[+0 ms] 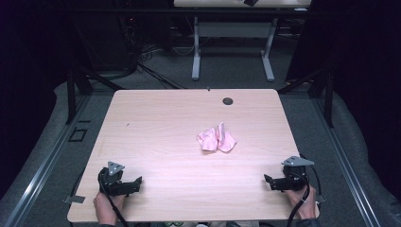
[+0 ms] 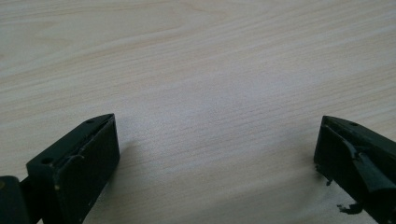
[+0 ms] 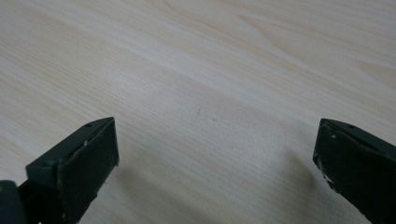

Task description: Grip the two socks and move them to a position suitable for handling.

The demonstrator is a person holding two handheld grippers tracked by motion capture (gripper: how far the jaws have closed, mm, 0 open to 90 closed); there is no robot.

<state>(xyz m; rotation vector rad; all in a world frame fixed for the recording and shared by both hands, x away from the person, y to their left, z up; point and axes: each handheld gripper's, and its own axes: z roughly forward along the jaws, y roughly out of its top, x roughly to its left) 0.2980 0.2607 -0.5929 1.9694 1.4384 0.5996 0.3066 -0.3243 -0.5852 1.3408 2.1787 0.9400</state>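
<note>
A crumpled pink cloth (image 1: 216,139) lies near the middle of the light wooden table (image 1: 156,127), a little right of centre. My left gripper (image 1: 137,181) rests near the front left corner, held by a hand, jaws pointing right. My right gripper (image 1: 267,181) rests near the front right corner, jaws pointing left. Both sit well short of the cloth. In the left gripper view the left gripper (image 2: 217,135) stands open over bare wood. In the right gripper view the right gripper (image 3: 217,135) is open too, with nothing between its jaws.
A small dark round grommet (image 1: 228,100) sits near the table's far edge. Beyond the table stand a white-legged desk (image 1: 231,52) and tangled cables (image 1: 142,56) on grey carpet. Dark frame posts (image 1: 71,90) flank the table's sides.
</note>
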